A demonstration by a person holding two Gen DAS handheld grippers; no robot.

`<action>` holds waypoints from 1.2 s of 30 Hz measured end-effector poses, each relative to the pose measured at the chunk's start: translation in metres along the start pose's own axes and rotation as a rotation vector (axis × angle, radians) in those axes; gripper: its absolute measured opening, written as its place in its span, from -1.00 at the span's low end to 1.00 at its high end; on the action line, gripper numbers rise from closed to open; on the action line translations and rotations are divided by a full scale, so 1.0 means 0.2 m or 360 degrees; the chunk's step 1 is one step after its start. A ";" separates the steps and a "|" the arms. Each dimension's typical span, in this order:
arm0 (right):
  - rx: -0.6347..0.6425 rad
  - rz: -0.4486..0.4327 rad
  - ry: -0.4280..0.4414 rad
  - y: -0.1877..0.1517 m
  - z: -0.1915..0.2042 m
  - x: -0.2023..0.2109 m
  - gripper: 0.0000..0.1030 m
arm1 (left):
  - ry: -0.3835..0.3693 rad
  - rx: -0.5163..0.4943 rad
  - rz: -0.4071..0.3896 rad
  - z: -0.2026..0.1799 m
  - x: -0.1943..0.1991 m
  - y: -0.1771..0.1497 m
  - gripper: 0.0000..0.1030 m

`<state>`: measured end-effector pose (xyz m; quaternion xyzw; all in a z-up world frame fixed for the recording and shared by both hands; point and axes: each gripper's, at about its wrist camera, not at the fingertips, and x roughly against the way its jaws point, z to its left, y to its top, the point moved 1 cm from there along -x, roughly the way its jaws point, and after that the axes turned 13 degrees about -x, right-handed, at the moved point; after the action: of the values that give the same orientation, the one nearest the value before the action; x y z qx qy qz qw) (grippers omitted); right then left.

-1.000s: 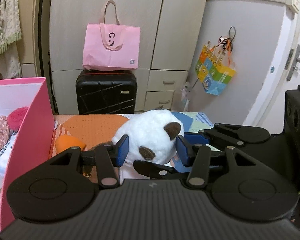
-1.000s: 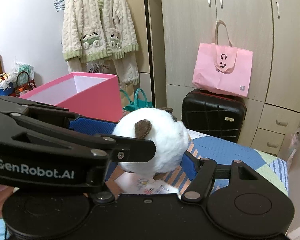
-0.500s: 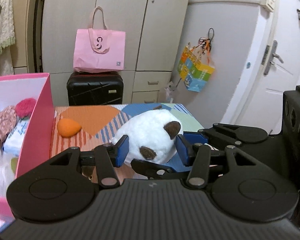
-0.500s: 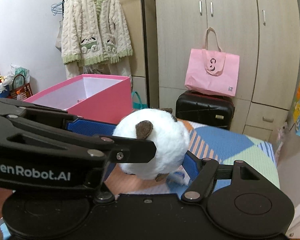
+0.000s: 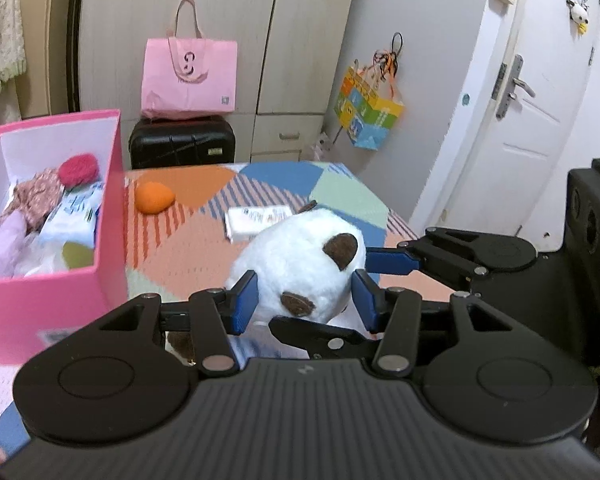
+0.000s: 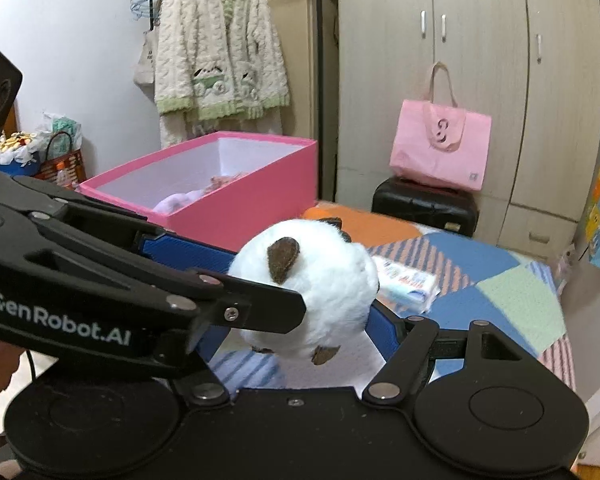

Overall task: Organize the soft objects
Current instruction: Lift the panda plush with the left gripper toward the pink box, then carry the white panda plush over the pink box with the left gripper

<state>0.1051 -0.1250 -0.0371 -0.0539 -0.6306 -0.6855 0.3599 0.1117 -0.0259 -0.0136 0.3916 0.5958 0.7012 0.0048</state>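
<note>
- Item: white plush toy (image 5: pixel 300 264), round, brown ears; lifted clear of the patchwork desk (image 5: pixel 204 240), between both my grippers.
- Left gripper (image 5: pixel 304 300): narrow setting; blue pads on either flank of the plush, apparently pressing into the fur; I take this as the grip.
- Right gripper (image 6: pixel 300 316): jaws crossing my left one from the side; they have just been opening, with the plush between them; its left pad is hidden behind the other gripper, so whether it presses on the fur I cannot tell.
- Destination: pink box (image 5: pixel 108 216), forward and left of my left gripper; it already holds cloth pieces and a packet.
- Loose stock ahead of the grippers: orange sponge (image 5: pixel 154 198) far left; tissue pack (image 5: pixel 256 220) just beyond the plush.
- Risk: fur compresses and slides; with the right jaws slackening, the toy may pivot or drop from the left pads.
- Risk: the interlocked fingers could snag as I separate them, tugging the plush loose.
- Risk: carried low, the toy may catch the box wall and tip outside.
</note>
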 end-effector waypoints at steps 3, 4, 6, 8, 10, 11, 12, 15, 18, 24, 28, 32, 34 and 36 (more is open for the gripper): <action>0.0033 0.0032 0.0045 0.00 0.07 0.04 0.49 | -0.0012 -0.0003 0.0031 0.02 0.09 -0.03 -0.07; 0.0046 0.0047 0.0060 0.01 0.10 0.05 0.47 | -0.0016 -0.0001 0.0045 0.03 0.12 -0.03 -0.07; 0.0057 0.0084 0.0090 0.03 0.15 0.07 0.47 | -0.0042 0.0013 0.0068 0.06 0.18 -0.04 -0.07; 0.0065 0.0119 0.0132 0.06 0.20 0.08 0.47 | -0.0065 0.0035 0.0094 0.09 0.25 -0.04 -0.07; 0.0080 0.0132 0.0165 0.09 0.25 0.09 0.47 | -0.0060 0.0041 0.0094 0.13 0.31 -0.03 -0.07; 0.0094 0.0135 0.0180 0.11 0.28 0.09 0.47 | -0.0053 0.0043 0.0090 0.15 0.34 -0.03 -0.06; 0.0106 0.0135 0.0192 0.12 0.30 0.09 0.47 | -0.0045 0.0044 0.0087 0.16 0.36 -0.02 -0.06; 0.0137 0.0113 0.0229 0.19 0.38 0.07 0.48 | -0.0014 0.0050 0.0065 0.23 0.42 0.01 -0.04; 0.0139 0.0047 0.0272 0.25 0.43 0.04 0.48 | 0.0056 0.0058 0.0017 0.32 0.46 0.05 -0.04; 0.0148 -0.0037 0.0297 0.39 0.50 -0.06 0.46 | 0.0123 0.0084 -0.0140 0.50 0.49 0.08 -0.03; 0.0138 -0.0046 0.0357 0.49 0.51 -0.19 0.46 | 0.0214 0.0077 -0.0221 0.61 0.48 0.12 -0.03; 0.0108 0.0003 0.0418 0.60 0.51 -0.37 0.48 | 0.0251 0.0160 -0.0228 0.79 0.41 0.17 -0.03; 0.0056 0.0056 0.0442 0.64 0.49 -0.48 0.48 | 0.0263 0.0199 -0.0208 0.87 0.36 0.18 -0.03; 0.0002 0.0124 0.0458 0.67 0.47 -0.60 0.48 | 0.0272 0.0250 -0.0179 0.97 0.30 0.19 -0.04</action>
<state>0.2337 0.0181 0.0285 0.0206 -0.5704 -0.6712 0.4729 0.1954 0.1517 0.0479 0.2956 0.6681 0.6818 -0.0374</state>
